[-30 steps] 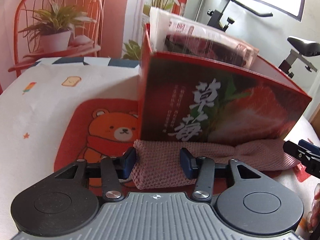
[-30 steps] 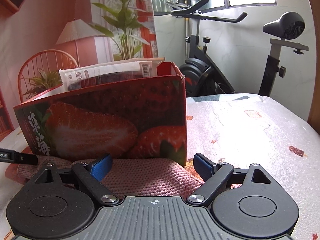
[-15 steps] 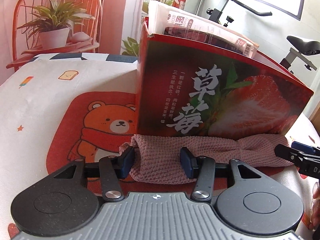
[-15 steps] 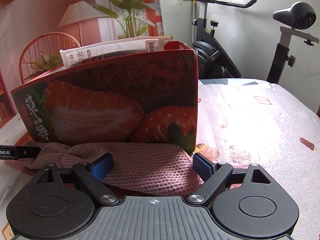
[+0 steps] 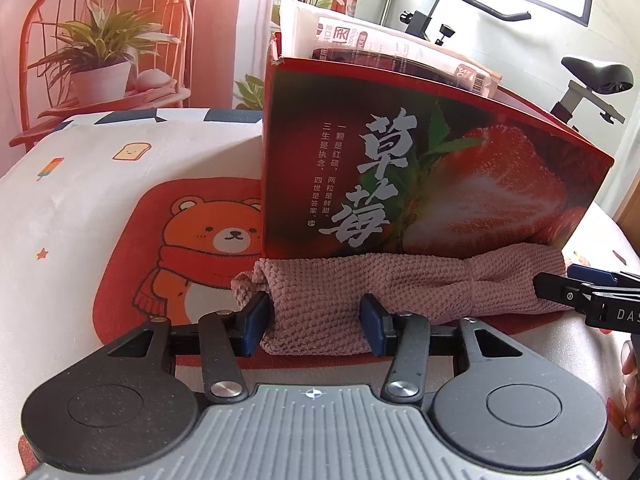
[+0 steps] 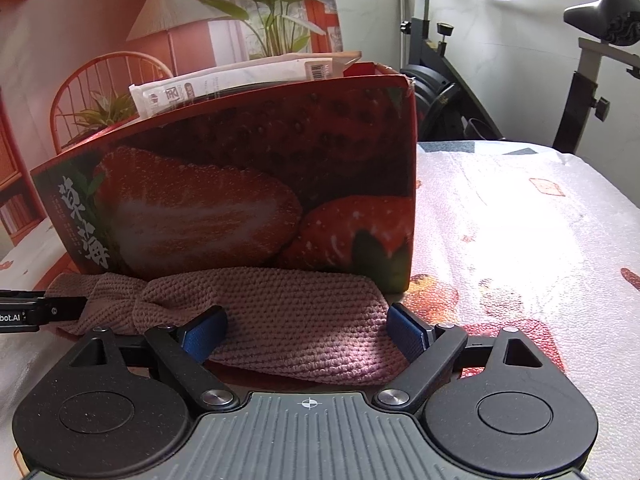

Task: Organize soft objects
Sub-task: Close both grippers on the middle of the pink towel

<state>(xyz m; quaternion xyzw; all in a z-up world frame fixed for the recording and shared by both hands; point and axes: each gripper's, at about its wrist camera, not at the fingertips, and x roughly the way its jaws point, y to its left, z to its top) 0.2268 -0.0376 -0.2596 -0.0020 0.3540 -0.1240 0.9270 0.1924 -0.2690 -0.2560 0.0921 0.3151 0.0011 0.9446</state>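
A: Since a second ago the right wrist view tips. More of the pink knitted cloth [image 6: 288, 308] now shows ahead of the fingers, and the strawberry box [image 6: 248, 192] sits higher in that view. Confirm?

B: Confirmed. The left wrist view shifts the same way, and the box no longer looms over the cloth.

A: Where is the cloth?

B: It lies lengthwise on the red bear mat [image 5: 192, 240], hard against the foot of the box at 12 o'clock from both grippers. It is pinched into a bow shape a little past its middle.

A: Left gripper [image 5: 313, 324]?

B: Its blue pads are clenched on the cloth's left end. The knit bunches between them, and one loose corner sticks out at 10 o'clock from the left pad.

A: Right gripper [image 6: 306, 334]?

B: Its fingers stand wide, one pad on top of the cloth and the other at the right edge. Both touch the cloth, but I cannot tell whether they press on it.

A: Do the two tools see each other?

B: Yes. In the left view the right tool's tip enters at 3 o'clock and meets the cloth's far end. In the right view the left tool's tip enters at 9 o'clock.

A: Box contents?

B: White printed packets [image 5: 380, 48] stand upright, poking above the rim at 12 o'clock.

A: Surface?

B: A pale tablecloth [image 5: 80, 184] with small printed motifs lies under the mat.
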